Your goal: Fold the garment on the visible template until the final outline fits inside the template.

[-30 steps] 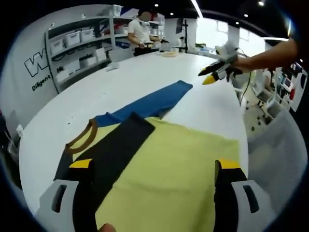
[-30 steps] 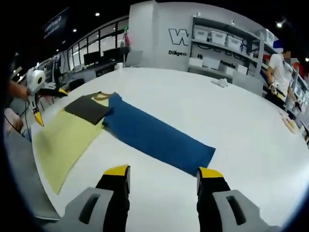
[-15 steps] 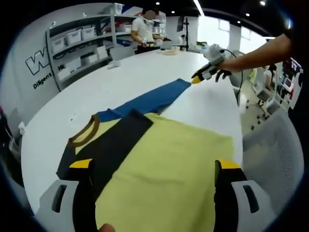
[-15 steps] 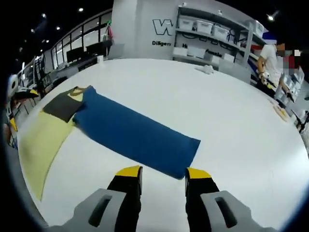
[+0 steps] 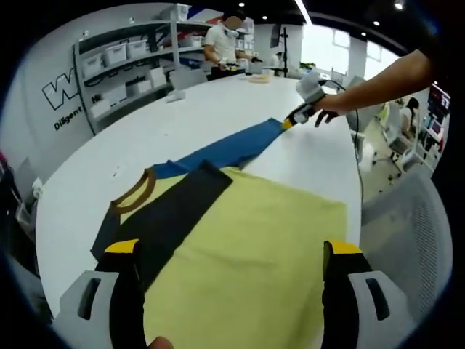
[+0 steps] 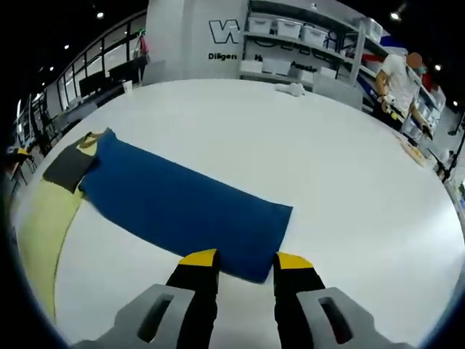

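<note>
In the left gripper view, your left hand-held gripper [image 5: 231, 251] hangs over the garment [image 5: 254, 247], its yellow-tipped jaws set wide apart and gripping nothing. The garment's yellow body spreads across the lower half of that frame on the white counter [image 5: 109, 160], with a dark sleeve [image 5: 171, 218] folded diagonally over it and a brown collar [image 5: 136, 195] at centre left. A blue strip of cloth [image 5: 232, 149] runs from behind the sleeve toward the upper right.

At the upper right of the same view, your right hand-held gripper [image 5: 290, 121] has its tip at the far end of that blue strip, carried on your outstretched arm [image 5: 378, 76].

In the right gripper view, that gripper [image 6: 245, 259] sits at the bottom centre with its jaws a little apart, right at the near corner of the blue strip of cloth [image 6: 182, 207]; whether the tips touch the cloth I cannot tell. The blue strip stretches to the left centre, where the dark sleeve [image 6: 69, 166] and yellow body [image 6: 40, 233] lie near the counter's edge.

Shelves [image 6: 305, 40] with bins and a standing person [image 6: 396, 80] occupy the top of the frame.
</note>
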The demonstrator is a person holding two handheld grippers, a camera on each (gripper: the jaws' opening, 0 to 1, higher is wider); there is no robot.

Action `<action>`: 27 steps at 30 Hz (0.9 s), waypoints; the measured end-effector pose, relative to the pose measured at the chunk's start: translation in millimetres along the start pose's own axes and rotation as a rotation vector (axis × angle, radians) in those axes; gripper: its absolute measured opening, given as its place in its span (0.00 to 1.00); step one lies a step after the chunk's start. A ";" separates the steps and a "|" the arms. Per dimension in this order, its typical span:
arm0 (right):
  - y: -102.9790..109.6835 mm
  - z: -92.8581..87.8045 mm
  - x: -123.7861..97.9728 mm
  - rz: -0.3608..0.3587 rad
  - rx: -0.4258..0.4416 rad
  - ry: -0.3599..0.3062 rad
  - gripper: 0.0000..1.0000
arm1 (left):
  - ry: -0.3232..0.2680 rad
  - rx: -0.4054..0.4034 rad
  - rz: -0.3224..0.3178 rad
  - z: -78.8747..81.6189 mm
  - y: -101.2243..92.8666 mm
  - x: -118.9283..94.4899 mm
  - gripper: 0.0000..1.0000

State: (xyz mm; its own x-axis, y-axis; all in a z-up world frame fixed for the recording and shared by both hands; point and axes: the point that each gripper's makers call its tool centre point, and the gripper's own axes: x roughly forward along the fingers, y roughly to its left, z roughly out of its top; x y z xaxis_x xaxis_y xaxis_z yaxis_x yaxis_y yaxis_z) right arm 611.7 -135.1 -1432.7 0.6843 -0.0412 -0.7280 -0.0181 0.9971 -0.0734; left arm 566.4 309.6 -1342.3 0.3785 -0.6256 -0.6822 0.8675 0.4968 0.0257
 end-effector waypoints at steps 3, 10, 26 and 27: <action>-3.0 -4.8 4.6 -0.010 0.020 0.021 0.21 | 0.005 -0.005 0.008 -3.9 2.3 -5.1 0.99; -6.4 0.5 6.4 -0.023 0.065 0.006 0.14 | 0.011 -0.029 0.031 -12.7 8.0 -16.5 0.99; -8.5 17.2 -6.1 0.049 0.238 -0.039 0.00 | -0.003 -0.065 0.067 -30.1 17.2 -40.5 0.99; -7.8 16.1 -8.2 0.054 0.244 -0.030 0.00 | -0.007 -0.071 0.070 -31.1 18.6 -42.4 0.99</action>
State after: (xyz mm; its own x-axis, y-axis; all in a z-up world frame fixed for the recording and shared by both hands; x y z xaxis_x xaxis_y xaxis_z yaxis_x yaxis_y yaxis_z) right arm 618.0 -141.6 -1415.2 0.7083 0.0105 -0.7058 0.1191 0.9838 0.1341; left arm 556.5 364.0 -1335.6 0.4395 -0.5917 -0.6758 0.8140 0.5805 0.0212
